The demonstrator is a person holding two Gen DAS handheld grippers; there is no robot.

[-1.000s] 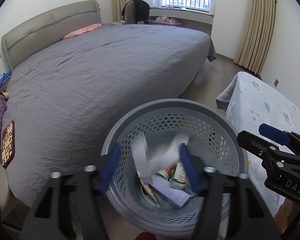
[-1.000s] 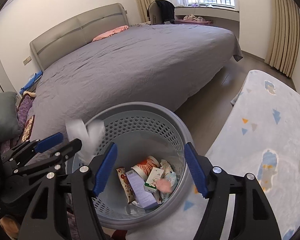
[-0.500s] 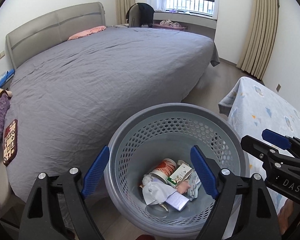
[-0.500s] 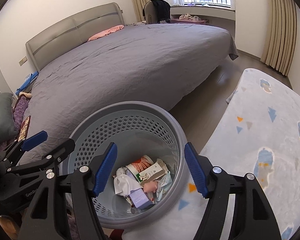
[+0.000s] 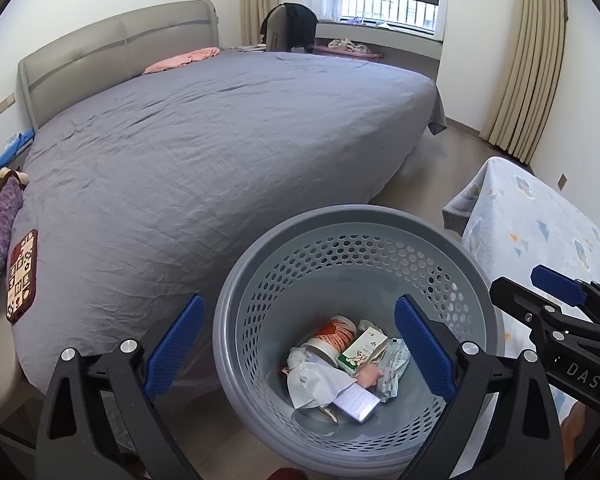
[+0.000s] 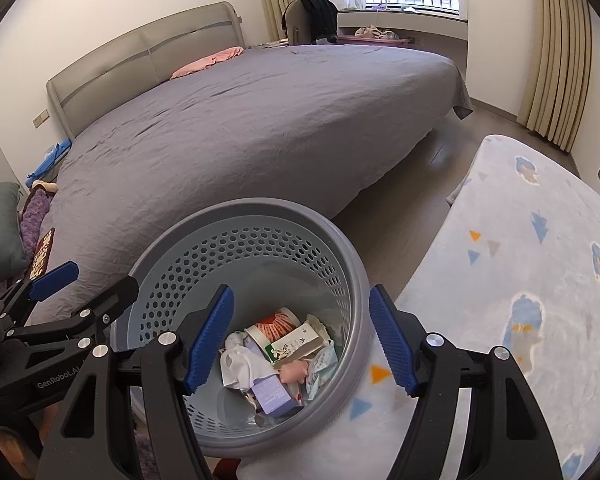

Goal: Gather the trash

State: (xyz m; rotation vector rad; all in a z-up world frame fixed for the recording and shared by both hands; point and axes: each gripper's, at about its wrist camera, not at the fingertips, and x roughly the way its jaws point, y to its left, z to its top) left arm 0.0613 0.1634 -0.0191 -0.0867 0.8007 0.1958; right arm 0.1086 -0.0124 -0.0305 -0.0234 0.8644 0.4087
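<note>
A grey perforated basket (image 5: 352, 216) stands on the floor below both grippers. At its bottom lie a crumpled white tissue (image 5: 316, 380), a red-and-white cup (image 5: 336, 332), a green-and-white carton (image 5: 360, 350) and a purple booklet (image 5: 358, 402). My left gripper (image 5: 298, 304) hangs over the basket's left side, its jaws opening wide with nothing held between them. My right gripper (image 6: 300, 296) hovers over the basket (image 6: 260, 206), open and empty, with the tissue (image 6: 240, 360) lying far below it. Each gripper also shows at the edge of the other's view.
A large bed with a grey sheet (image 5: 220, 140) runs along the basket's far and left side. A pale blue patterned rug (image 6: 520, 280) lies to the right, partly under the basket. Bare wooden floor (image 6: 412, 208) separates bed and rug. Curtains (image 5: 520, 60) hang at the far right.
The white tissue left my left gripper and dropped to the bottom of the basket. The left jaws spread much wider. The right gripper kept still with the same gap.
</note>
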